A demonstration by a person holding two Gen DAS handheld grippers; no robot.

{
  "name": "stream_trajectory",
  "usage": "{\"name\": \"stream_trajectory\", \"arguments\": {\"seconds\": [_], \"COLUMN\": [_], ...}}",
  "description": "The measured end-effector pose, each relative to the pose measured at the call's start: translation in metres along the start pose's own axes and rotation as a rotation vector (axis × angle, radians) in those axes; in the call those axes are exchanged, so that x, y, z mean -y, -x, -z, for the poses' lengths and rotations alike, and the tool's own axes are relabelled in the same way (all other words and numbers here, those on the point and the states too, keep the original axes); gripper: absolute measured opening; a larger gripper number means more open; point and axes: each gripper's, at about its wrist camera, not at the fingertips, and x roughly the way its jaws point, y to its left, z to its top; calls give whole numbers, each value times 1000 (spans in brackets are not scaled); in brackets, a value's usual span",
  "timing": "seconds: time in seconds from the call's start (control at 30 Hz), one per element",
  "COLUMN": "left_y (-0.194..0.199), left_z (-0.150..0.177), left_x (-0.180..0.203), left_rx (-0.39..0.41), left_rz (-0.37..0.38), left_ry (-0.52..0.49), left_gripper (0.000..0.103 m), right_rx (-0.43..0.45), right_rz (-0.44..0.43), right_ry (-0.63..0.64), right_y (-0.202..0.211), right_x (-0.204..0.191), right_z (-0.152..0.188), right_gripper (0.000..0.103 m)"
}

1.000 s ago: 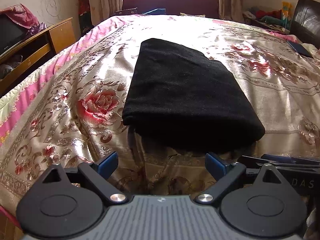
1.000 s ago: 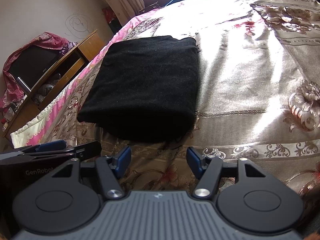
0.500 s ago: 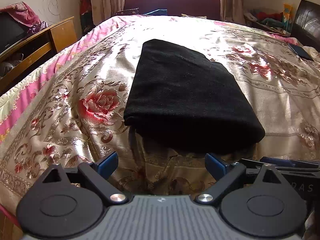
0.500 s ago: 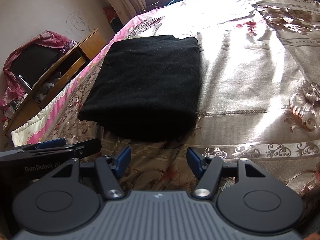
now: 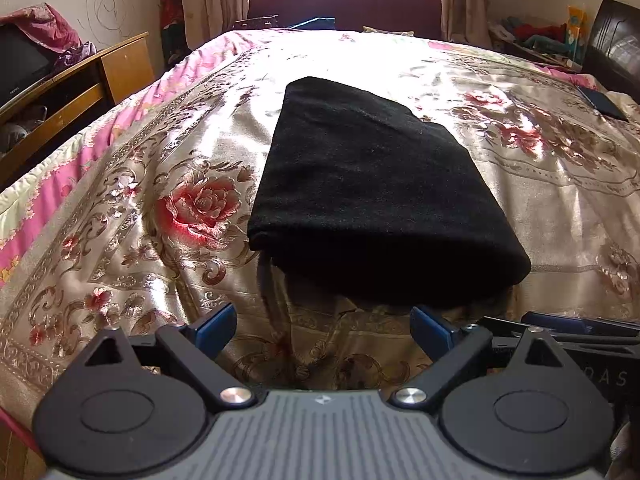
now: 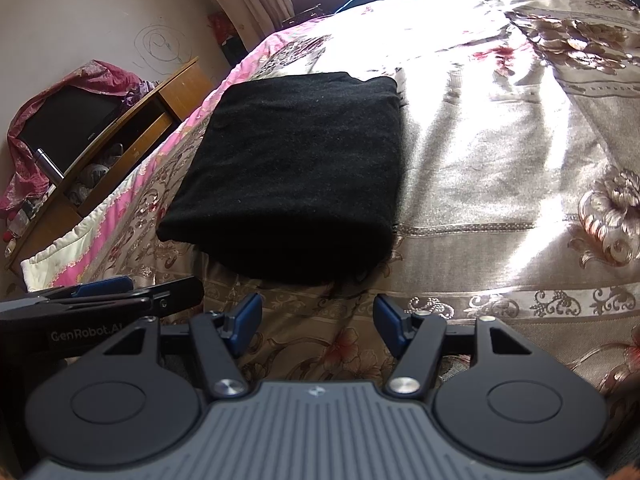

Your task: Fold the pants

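The black pants [image 5: 372,196] lie folded into a thick rectangle on the floral bedspread [image 5: 140,208]; in the right wrist view the pants [image 6: 296,168] show the same neat block. My left gripper [image 5: 322,326] hovers just short of the near folded edge, open, with only bedspread between its blue pads. My right gripper [image 6: 318,322] is also open and empty, a little short of the near edge. Each gripper shows at the side of the other's view: the right gripper [image 5: 576,330] and the left gripper [image 6: 108,294].
A wooden TV stand [image 6: 120,140] with a television under a red cloth stands left of the bed. Curtains and a dark red headboard [image 5: 344,4] lie beyond the far end. A dark flat object [image 5: 602,102] rests on the bed at far right.
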Motion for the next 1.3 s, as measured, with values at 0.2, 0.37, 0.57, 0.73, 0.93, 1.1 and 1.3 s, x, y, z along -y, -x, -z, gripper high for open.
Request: {"name": "stream_trajectory", "arguments": {"seconds": [0.2, 0.37, 0.57, 0.73, 0.93, 1.1, 1.3], "left_y": [0, 0, 1, 3, 2, 3, 4], "left_z": [1, 1, 0, 1, 1, 1, 1], "left_x": [2, 1, 0, -1, 0, 0, 0], "left_rx": [-1, 3, 6, 13, 11, 15, 20], "left_rz": [-11, -10, -6, -10, -9, -6, -6], "left_ry": [-7, -5, 0, 12, 8, 12, 13], "left_gripper": [103, 103, 103, 103, 103, 103, 103], "right_rx": [-4, -3, -2, 0, -2, -2, -3], "right_rz": [0, 2, 3, 12, 11, 13, 14], "right_ry": [9, 11, 13, 18, 20, 22, 27], "right_y": [0, 0, 0, 0, -1, -1, -1], "right_x": [1, 1, 1, 0, 0, -1, 0], "right_z": [0, 0, 0, 0, -1, 0, -1], "right_gripper": [63, 64, 64, 64, 64, 64, 64]}}
